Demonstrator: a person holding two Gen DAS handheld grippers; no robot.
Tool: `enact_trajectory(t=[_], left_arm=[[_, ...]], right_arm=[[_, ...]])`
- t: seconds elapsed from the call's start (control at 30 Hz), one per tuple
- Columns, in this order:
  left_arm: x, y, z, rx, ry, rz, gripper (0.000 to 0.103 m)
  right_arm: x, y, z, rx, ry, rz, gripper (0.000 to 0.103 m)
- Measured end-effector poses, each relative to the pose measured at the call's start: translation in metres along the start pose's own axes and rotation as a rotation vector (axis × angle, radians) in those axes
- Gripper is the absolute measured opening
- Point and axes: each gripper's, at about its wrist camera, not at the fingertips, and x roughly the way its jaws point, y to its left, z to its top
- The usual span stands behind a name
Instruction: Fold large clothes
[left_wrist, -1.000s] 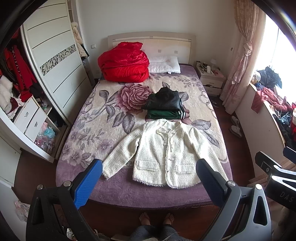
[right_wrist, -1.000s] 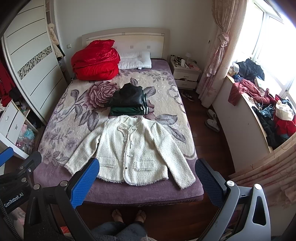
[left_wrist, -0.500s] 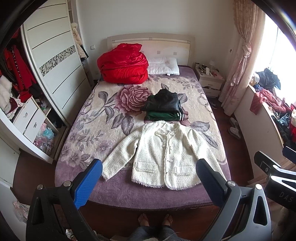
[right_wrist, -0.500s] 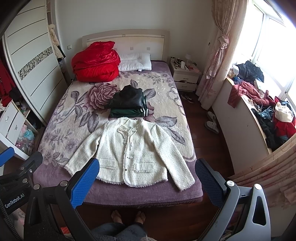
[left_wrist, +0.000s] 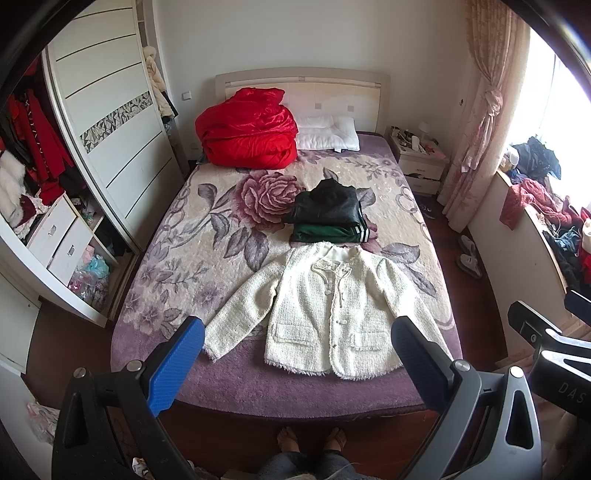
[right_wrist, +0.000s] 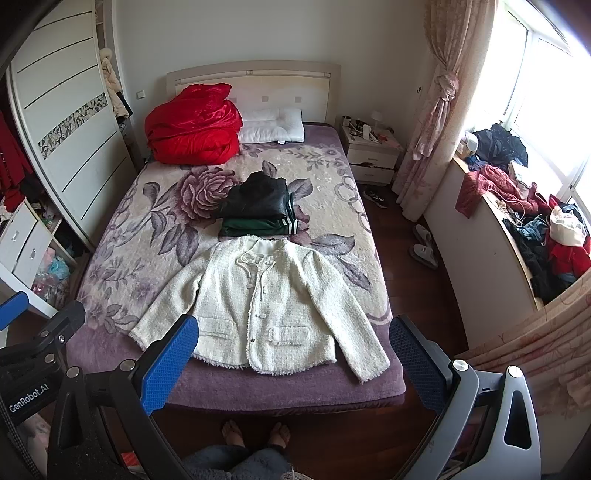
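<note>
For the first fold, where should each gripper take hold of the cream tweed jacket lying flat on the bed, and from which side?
Probably the sleeve cuffs. The cream tweed jacket lies front up, sleeves spread toward the bed's foot. The open left gripper can come from the foot edge onto the left cuff, the open right gripper onto the right cuff.

A red quilt (left_wrist: 246, 129) and white pillow (left_wrist: 327, 133) sit at the head of a floral-covered bed (left_wrist: 207, 236); a nightstand (right_wrist: 371, 153) and slippers (right_wrist: 423, 245) appear right of frame, a wardrobe (left_wrist: 110, 118) at left.
</note>
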Motion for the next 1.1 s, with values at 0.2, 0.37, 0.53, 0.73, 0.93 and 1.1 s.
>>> enact_trajectory(t=[0.2,0.37,0.53,0.73,0.93,1.1], left_arm=[[0.001,0.002,0.0,0.001,-0.005,-0.001,0.103],[0.005,0.002,0.001,0.0,-0.004,-0.005,0.103],[0.042,0.008,0.013,0.016,-0.011,0.022,0.103],[0.129,0.02,0.006,0.056,0.01,0.052,0.103],[0.248,0.014,-0.023,0.059,0.129,0.063,0.103],[0.339,-0.003,-0.059,0.035,0.243,0.105,0.103]], right_arm=[[0.001,0.001,-0.002,0.001,-0.004,-0.003,0.103],[0.005,0.009,0.005,-0.002,-0.002,-0.005,0.103],[0.047,0.003,0.013,0.068,0.029,0.017,0.103],[0.159,-0.042,-0.007,0.267,0.166,0.004,0.103],[0.297,-0.116,-0.064,0.484,0.297,-0.122,0.103],[0.431,-0.191,-0.153,0.691,0.435,-0.135,0.103]])
